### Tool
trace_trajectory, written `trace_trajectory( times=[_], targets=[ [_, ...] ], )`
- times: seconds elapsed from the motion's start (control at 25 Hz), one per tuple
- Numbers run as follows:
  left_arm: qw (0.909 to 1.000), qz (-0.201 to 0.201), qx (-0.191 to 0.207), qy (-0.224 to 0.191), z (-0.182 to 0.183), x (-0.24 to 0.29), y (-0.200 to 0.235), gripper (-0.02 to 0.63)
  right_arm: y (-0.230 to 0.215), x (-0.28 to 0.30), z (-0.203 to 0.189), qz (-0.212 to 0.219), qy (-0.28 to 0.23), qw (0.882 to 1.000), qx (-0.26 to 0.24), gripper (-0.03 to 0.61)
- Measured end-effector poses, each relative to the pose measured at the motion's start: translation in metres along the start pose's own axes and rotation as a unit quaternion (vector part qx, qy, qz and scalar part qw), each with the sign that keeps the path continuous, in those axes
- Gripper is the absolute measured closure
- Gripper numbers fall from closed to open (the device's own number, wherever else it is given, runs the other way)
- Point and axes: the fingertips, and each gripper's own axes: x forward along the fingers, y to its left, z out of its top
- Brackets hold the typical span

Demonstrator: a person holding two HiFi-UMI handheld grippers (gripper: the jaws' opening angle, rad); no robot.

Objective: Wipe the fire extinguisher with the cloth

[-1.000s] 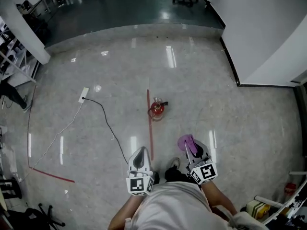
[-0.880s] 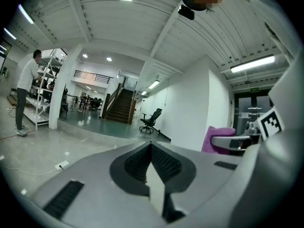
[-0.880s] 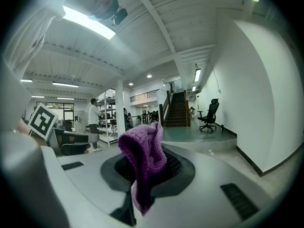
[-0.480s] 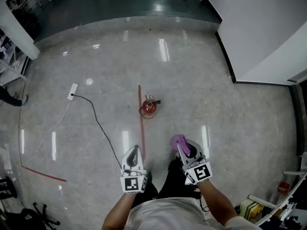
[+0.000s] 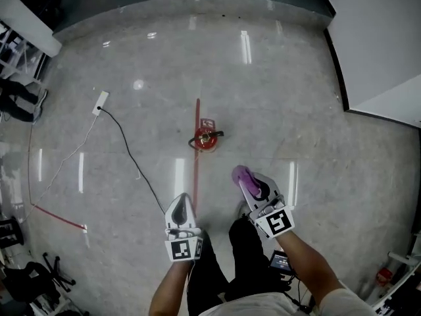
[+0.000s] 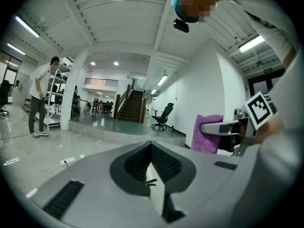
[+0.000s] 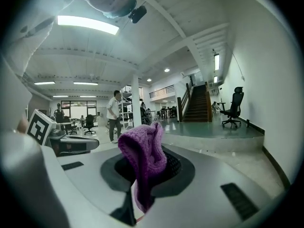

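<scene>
1. The fire extinguisher (image 5: 204, 141) stands on the floor (image 5: 276, 97), near the middle of the head view and far ahead of both grippers. No gripper touches it.
2. It is seen almost from above, as a small round red body. A dark part sticks out from its top towards the right, and a small pale tag or label shows at its far side. More detail is too small to tell.
3. The extinguisher is just at the right of a thin red line (image 5: 196, 176) on the floor, which runs from far to near. Whether they touch I cannot tell.
4. The right gripper (image 5: 250, 185) is clamped on a purple cloth (image 5: 240, 174). In the right gripper view the cloth (image 7: 143, 156) is knitted, it rises in a fold above the jaws and hangs down between them.
5. The left gripper (image 5: 181, 201) has its jaws together, and in the left gripper view there is nothing between them (image 6: 151, 151). It is held at the left of the right gripper, well apart from it.
6. The floor is grey, polished stone with light reflections.
7. A white power strip (image 5: 100, 102) lies far left, and a black cable (image 5: 135, 166) runs from it towards the person's legs (image 5: 237, 255).
8. In the left gripper view another person (image 6: 40, 99) stands at the far left, and an office chair (image 6: 164, 115) is near a staircase (image 6: 133, 106).
</scene>
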Motion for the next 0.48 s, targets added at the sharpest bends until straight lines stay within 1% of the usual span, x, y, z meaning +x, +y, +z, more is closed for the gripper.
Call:
trace_trajectory(
  times=[0.12, 0.28, 0.36, 0.48],
  targets=[
    [0.9998, -0.016, 0.010, 0.006, -0.049, 0.025, 0.001, 0.610, -0.014, 0.022, -0.059, 0.015, 0.011, 1.000, -0.002, 0.522],
    [0.9971, -0.063, 0.024, 0.036, -0.136, 0.058, 0.010, 0.611, -0.025, 0.052, -0.149, 0.027, 0.012, 1.000, 0.002, 0.522],
    [0.9954, -0.084, 0.034, 0.030, -0.176, 0.082, 0.019, 0.611, -0.034, 0.072, -0.197, 0.028, 0.013, 1.000, 0.002, 0.522],
    [0.9933, -0.106, 0.040, 0.021, -0.234, 0.110, 0.033, 0.610, -0.047, 0.097, -0.268, 0.022, 0.022, 1.000, -0.001, 0.522]
  ],
)
